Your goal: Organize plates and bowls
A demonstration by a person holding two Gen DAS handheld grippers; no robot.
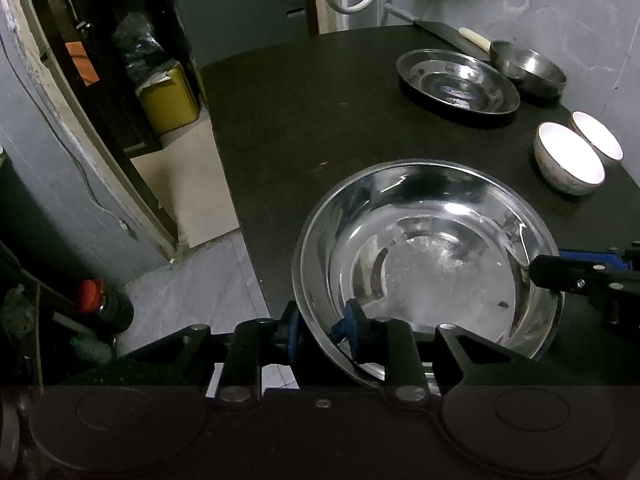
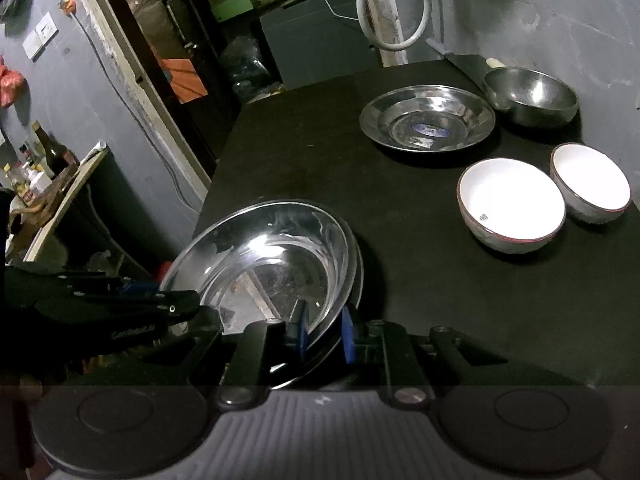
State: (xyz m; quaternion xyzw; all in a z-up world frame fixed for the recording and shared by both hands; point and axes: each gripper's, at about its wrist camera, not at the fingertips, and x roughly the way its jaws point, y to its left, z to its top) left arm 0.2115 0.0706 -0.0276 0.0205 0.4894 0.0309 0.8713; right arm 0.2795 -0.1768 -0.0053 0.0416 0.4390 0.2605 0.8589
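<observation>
Where rims curve, steel plate point(image 1: 428, 256) gleams (round).

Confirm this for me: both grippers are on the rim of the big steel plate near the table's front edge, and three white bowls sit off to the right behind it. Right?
Not quite: there are two white bowls, not three, as the right wrist view shows plainly. The rest holds: the left gripper and right gripper both straddle the rim of the big steel plate near the table's front edge.
</observation>
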